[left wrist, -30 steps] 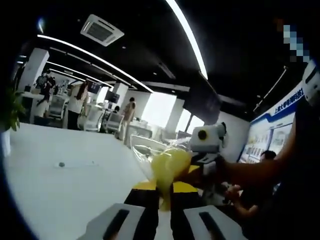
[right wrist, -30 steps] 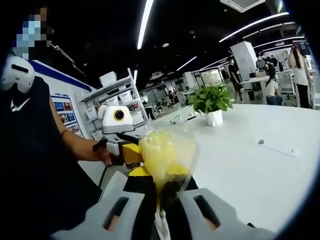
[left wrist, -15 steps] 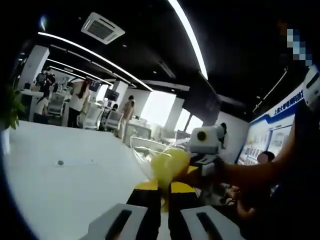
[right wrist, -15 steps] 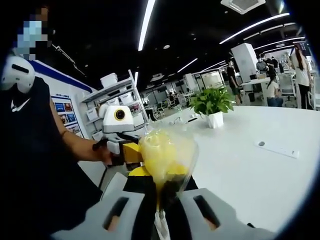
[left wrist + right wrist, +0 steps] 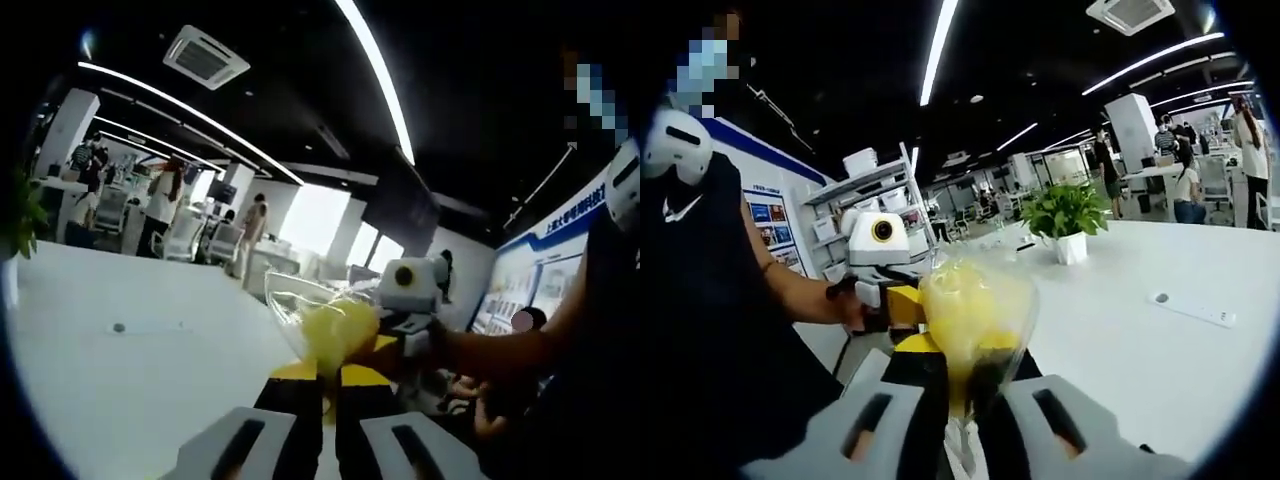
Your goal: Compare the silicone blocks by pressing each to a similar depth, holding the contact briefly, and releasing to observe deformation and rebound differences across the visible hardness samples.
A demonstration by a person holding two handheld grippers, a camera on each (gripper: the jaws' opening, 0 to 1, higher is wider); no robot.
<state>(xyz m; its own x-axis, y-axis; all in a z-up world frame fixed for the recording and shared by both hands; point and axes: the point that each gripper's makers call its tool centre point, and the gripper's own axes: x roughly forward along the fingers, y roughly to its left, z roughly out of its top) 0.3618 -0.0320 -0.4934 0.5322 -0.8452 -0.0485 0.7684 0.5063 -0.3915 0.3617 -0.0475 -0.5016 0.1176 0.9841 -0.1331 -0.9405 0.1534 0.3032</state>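
Black sleeveless top, grey-padded black-and-yellow gripper.

Potted plant on white table; shelving unit behind; ceiling light strip overhead.

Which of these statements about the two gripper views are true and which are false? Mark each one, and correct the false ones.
1. Both grippers are closed on one clear bag with a yellow object inside. True.
2. The bag lies flat on the white table. False: it is held up above the table, between the left gripper and right gripper.
3. A potted plant stands on the table. True.
4. The plant's pot is black. False: it is white.
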